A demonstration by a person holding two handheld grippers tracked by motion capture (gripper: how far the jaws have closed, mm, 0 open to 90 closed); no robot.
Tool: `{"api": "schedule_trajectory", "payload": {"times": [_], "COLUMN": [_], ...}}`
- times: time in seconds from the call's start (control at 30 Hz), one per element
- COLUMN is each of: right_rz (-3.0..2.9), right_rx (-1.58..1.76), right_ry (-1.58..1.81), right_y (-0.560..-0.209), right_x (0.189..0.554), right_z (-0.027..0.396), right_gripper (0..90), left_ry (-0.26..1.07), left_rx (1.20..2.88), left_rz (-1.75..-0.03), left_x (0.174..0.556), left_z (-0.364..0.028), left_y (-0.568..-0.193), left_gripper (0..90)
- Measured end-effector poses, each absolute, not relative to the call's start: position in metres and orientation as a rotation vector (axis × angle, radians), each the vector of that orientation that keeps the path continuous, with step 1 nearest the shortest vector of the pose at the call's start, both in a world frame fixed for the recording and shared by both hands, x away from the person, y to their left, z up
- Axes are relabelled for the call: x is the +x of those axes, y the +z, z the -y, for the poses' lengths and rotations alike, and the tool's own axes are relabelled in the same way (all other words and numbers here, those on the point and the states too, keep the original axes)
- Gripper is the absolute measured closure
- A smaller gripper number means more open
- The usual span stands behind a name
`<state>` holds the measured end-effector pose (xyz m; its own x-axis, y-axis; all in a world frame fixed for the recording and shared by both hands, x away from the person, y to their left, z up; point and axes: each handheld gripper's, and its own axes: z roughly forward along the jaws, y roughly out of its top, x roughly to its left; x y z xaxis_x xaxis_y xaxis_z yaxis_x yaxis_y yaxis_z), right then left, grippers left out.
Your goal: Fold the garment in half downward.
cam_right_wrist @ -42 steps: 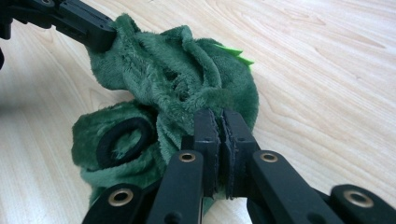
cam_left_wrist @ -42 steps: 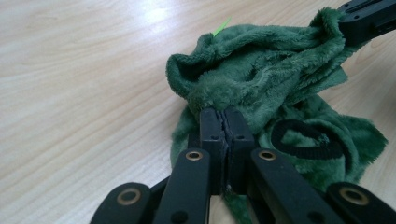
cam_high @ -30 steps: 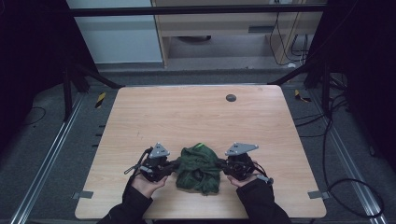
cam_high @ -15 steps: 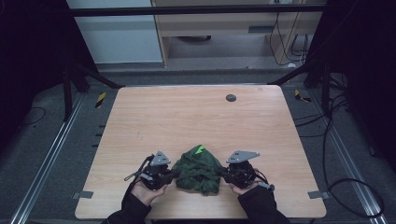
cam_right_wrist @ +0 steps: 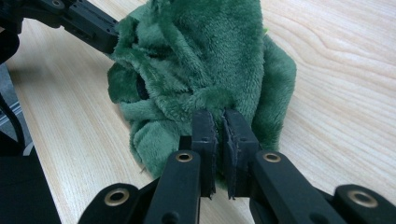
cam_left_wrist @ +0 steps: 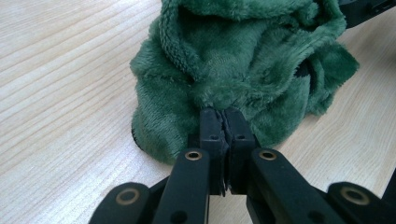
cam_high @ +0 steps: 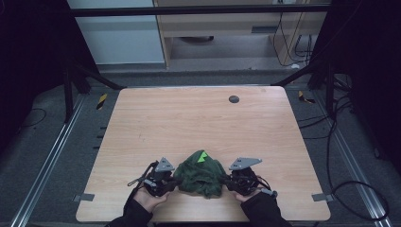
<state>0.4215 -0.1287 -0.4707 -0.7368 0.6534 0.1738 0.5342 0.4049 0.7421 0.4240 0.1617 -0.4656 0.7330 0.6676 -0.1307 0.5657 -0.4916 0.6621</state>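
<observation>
A bunched dark green plush cloth (cam_high: 201, 174) with a small bright green patch (cam_high: 203, 157) on top lies near the front edge of the wooden table (cam_high: 198, 123). My left gripper (cam_high: 174, 182) pinches the cloth's left edge, and in the left gripper view its jaws are shut on the green fleece (cam_left_wrist: 224, 65) with my left gripper (cam_left_wrist: 223, 114) biting a fold. My right gripper (cam_high: 229, 182) holds the cloth's right edge; in the right gripper view my right gripper (cam_right_wrist: 219, 116) is shut on a fold of the fleece (cam_right_wrist: 205, 56). The other gripper's black jaw (cam_right_wrist: 88, 25) shows at the cloth's far side.
A small dark round hole or disc (cam_high: 233, 99) sits near the table's far edge. Cables (cam_high: 340, 142) trail on the floor to the right. Dark frame legs (cam_high: 75, 75) stand at the back left. The table's front edge (cam_high: 198, 218) lies just under the person's hands.
Both grippers have drawn toward the front edge with the cloth between them. The cloth stays bunched and has moved nearer the person.
</observation>
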Motion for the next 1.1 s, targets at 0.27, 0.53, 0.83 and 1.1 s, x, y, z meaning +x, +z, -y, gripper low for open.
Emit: {"api": "schedule_trajectory", "payload": {"times": [0.27, 0.53, 0.83, 1.1], "right_rz": [-2.531, -2.509, -2.463, -2.419], "right_rx": [1.069, 1.071, 1.094, 1.114], "right_ry": [1.223, 1.254, 1.295, 1.332], "right_y": [-0.479, -0.473, -0.461, -0.454], "right_x": [0.419, 0.42, 0.419, 0.422], "right_z": [0.125, 0.129, 0.138, 0.146], "right_gripper": [82.4, 78.6, 75.7, 75.7], "left_ry": [0.184, 0.185, 0.215, 0.247], "left_rx": [2.227, 2.202, 2.137, 2.092], "left_rz": [-0.929, -0.937, -0.959, -1.001], "left_x": [0.423, 0.422, 0.421, 0.428], "left_z": [-0.159, -0.163, -0.179, -0.19], "left_y": [-0.469, -0.464, -0.449, -0.443], "left_gripper": [86.8, 79.4, 76.1, 76.4]}}
